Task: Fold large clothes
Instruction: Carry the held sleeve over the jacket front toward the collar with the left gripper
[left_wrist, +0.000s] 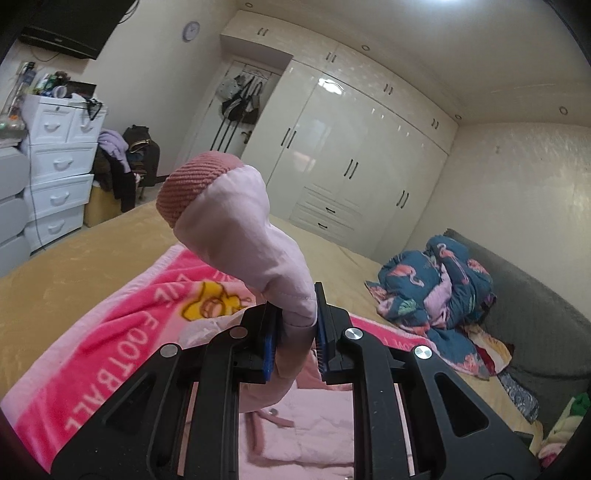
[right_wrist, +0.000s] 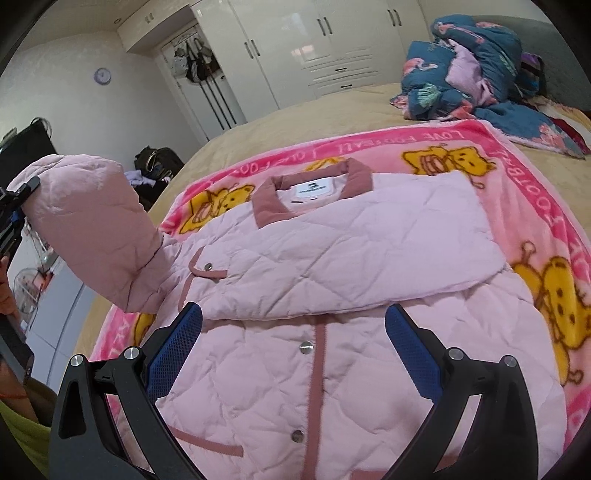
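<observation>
Glossy white wardrobe (left_wrist: 354, 147), beige bed (left_wrist: 74, 258)

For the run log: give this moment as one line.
left tongs: shut on sleeve, lifted | right tongs: open over jacket | jacket: on blanket, other sleeve folded across

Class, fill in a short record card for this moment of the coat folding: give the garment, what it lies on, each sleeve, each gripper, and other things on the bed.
garment: pink quilted coat, front up, snapped shut
surface: pink cartoon blanket on a bed
far sleeve: already folded across the chest
near sleeve: lifted off the coat, ribbed cuff uppermost
left gripper: fingers shut on the lifted sleeve
right gripper: open, over the coat front, holding nothing
also on bed: crumpled flamingo quilt
</observation>
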